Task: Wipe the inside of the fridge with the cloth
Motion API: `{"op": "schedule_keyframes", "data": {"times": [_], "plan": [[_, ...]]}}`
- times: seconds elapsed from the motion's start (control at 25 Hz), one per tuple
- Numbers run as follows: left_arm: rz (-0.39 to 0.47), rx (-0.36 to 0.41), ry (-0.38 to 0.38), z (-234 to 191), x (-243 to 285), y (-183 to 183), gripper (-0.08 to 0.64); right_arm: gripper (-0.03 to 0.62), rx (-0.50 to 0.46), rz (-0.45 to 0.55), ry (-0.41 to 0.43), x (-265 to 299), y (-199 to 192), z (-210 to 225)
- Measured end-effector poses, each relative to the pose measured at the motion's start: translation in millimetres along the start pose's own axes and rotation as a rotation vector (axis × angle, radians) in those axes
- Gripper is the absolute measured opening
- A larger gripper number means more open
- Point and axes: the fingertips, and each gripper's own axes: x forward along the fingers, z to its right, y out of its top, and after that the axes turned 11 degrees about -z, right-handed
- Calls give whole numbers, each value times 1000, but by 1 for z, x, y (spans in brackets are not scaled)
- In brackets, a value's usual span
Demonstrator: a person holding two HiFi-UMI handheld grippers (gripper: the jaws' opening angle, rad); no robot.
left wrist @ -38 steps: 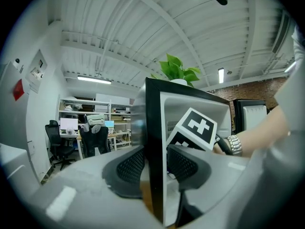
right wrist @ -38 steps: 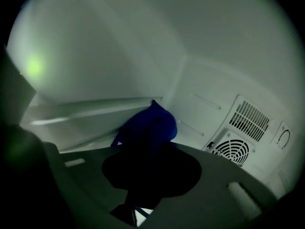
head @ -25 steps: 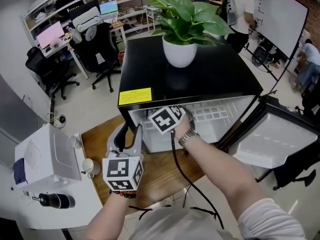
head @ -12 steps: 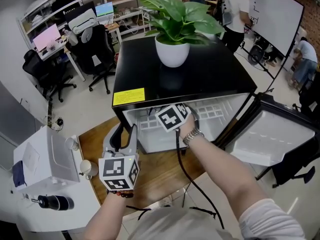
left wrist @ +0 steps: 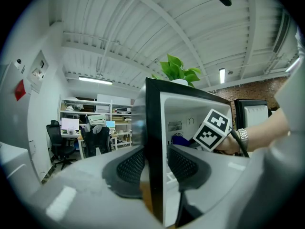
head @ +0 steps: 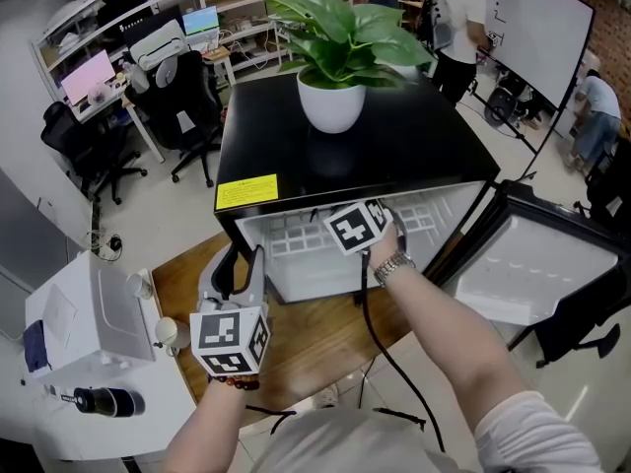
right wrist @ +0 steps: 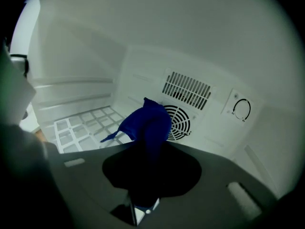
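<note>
Wiping takes only one of them, so why is the left hand-held gripper on the fridge? — asks the first.

To steady it, I judge. Its jaws straddle the front edge of the left side wall, one pad outside and one inside, and its own view shows them closed on that wall. The fridge stands on a wooden bench with a potted plant on top, so a push from inside could shift it. — says the second.

And the cloth?

The blue cloth is pinched in the right hand-held gripper, bunched up and sticking out ahead of the jaws. It is inside the compartment, in front of the rear wall and near the round fan grille. I cannot tell whether it touches the wall. It is held that way, I would guess, so that soft cloth and not hard jaw meets the plastic. The door hangs wide open on the right, which leaves room for the arm.

Count it all for me.

One fridge, one door, one cloth, two hand-held grippers, one plant. Inside there is one white grid shelf, one fan grille, one slotted vent above it and one dial. One yellow label sits on the fridge top.
</note>
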Motion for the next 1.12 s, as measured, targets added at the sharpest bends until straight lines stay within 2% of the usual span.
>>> {"op": "schedule_keyframes", "data": {"times": [0.6,1.12], "plan": [[6,-3,6,0,0,0,149,84,91,-27,-73,-1,-32,57],[7,-11,13,-1,0,0,149,84,165,-52,-127,-8,-53,88]]}}
